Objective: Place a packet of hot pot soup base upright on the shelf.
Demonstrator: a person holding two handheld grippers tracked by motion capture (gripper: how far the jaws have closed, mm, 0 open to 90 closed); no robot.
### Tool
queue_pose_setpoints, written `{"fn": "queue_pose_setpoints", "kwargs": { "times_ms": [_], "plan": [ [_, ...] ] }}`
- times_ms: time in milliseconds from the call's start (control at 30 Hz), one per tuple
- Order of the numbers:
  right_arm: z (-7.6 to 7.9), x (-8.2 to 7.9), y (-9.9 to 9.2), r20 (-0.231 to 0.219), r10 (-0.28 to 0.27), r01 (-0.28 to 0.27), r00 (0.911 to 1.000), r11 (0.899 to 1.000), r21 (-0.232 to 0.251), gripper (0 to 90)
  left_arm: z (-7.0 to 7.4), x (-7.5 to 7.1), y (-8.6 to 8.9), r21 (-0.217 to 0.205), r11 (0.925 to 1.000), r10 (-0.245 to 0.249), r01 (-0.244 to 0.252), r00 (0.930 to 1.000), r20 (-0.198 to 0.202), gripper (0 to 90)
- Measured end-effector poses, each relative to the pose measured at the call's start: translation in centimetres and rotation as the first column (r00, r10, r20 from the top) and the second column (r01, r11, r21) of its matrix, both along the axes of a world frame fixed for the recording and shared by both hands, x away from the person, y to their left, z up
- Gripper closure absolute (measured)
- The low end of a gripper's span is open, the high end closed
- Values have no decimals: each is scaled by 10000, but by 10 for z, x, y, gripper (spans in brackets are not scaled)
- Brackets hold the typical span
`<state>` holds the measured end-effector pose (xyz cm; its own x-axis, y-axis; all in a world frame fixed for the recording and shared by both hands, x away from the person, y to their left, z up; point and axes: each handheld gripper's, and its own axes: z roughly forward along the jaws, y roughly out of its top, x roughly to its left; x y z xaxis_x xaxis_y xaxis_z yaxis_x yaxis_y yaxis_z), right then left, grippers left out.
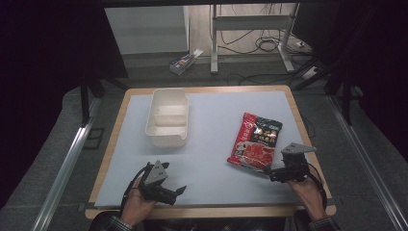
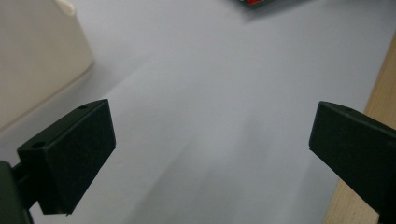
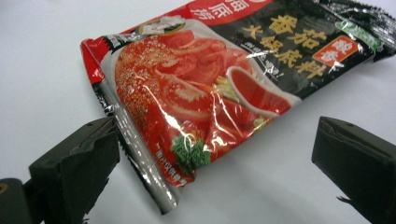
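Tool low beside sauce packet

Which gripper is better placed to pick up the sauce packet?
Right. The right gripper sits open at the near edge of the sauce packet; the left gripper is open over bare mat near the white container.

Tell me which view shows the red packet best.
The right gripper view: the red packet lies close up, print sharp. The high view shows it whole but small on the mat; the left gripper view catches just a red sliver at the top edge.
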<state>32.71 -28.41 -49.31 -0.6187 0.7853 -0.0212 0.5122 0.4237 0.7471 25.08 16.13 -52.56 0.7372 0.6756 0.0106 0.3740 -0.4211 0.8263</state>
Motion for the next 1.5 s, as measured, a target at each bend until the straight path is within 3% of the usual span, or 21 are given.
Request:
{"fn": "queue_pose_setpoints", "kwargs": {
  "times_ms": [267, 567, 800, 1000, 1067, 1100, 1133, 1167, 1300, 1367, 1433, 1500],
  "plan": [
    [-1, 1, -3, 84, 56, -56, 9999, 10000, 36, 2, 1, 0, 1, -119, 9999, -98, 99, 9999, 127, 2],
    [-5, 3, -4, -74, -79, 78, 9999, 9998, -183, 3, -3, -1, -5, 555, 9980, -304, 293, 9994, 179, 0],
    [-8, 5, -1, -312, -239, 218, 9992, 9976, -652, 3, -4, -1, -5, 615, 9977, -294, 287, 9995, 116, 0],
    [-7, 8, -1, -511, -652, 624, 9966, 9965, -550, 31, -4, -1, -7, 741, 9967, -334, 326, 9994, 95, 0],
    [-4, 7, 0, -649, -593, 572, 9961, 9978, -338, 190, -4, -1, -7, 744, 9967, -329, 320, 9994, 100, 0],
    [-4, 7, 0, -649, -593, 572, 9961, 9978, -338, 190, -4, -1, -7, 745, 9967, -324, 315, 9994, 105, 0],
    [-2, 6, 0, -924, -375, 372, 9950, 9993, -55, 330, -4, -2, -7, 754, 9967, -314, 303, 9994, 135, 0],
    [-1, 6, 0, -1057, -268, 275, 9940, 9996, 47, 330, -4, -2, -7, 754, 9967, -314, 303, 9994, 135, 0],
    [4, 3, 2, -914, 12, 1, 9958, 9999, 142, 499, -5, -2, -8, 806, 9962, -348, 336, 9993, 137, 0],
    [6, 2, 2, -808, 48, -38, 9967, 9999, 125, 534, -5, -2, -8, 811, 9961, -355, 343, 9993, 137, 0],
    [9, 0, 2, -426, -68, 62, 9991, 9999, -159, 590, -5, -2, -8, 835, 9959, -363, 350, 9992, 140, 0],
    [11, 0, -1, -342, -237, 219, 9991, 9983, -543, 703, -5, -2, -8, 847, 9958, -369, 355, 9992, 143, 0]
  ]
}}
